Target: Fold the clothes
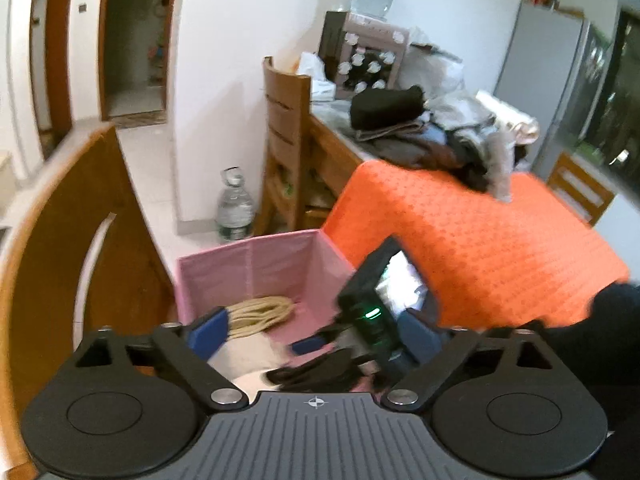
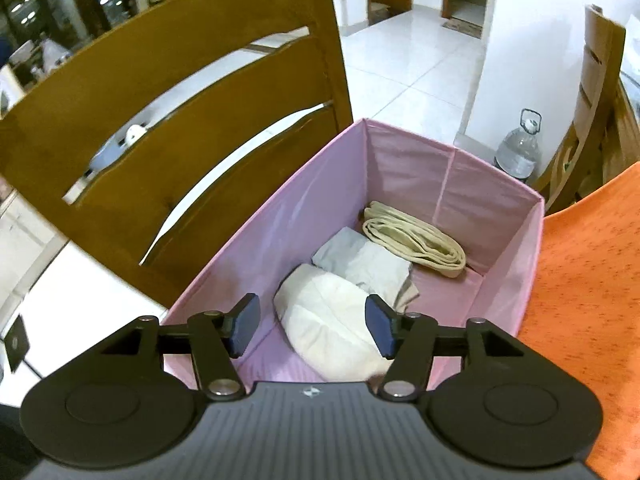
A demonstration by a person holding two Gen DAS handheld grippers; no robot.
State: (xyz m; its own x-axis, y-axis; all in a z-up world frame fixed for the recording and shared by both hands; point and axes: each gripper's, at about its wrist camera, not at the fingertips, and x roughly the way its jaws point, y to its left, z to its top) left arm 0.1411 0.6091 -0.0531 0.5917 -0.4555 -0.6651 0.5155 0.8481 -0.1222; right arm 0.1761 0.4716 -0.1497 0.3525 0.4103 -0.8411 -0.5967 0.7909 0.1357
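Note:
My right gripper hangs open over a pink fabric box, nothing between its blue pads. Inside the box lie a cream folded garment, a grey-white folded piece and a beige rolled piece. My left gripper is open too and holds nothing, just above the box's near side. The right tool's black body with a lit screen sits between the left fingers. A heap of unfolded clothes lies at the far end of the orange-covered table.
A wooden chair back stands close against the box's left side. A second chair and a large water bottle stand by the white wall. A water dispenser sits behind the clothes heap. White tiled floor lies beyond.

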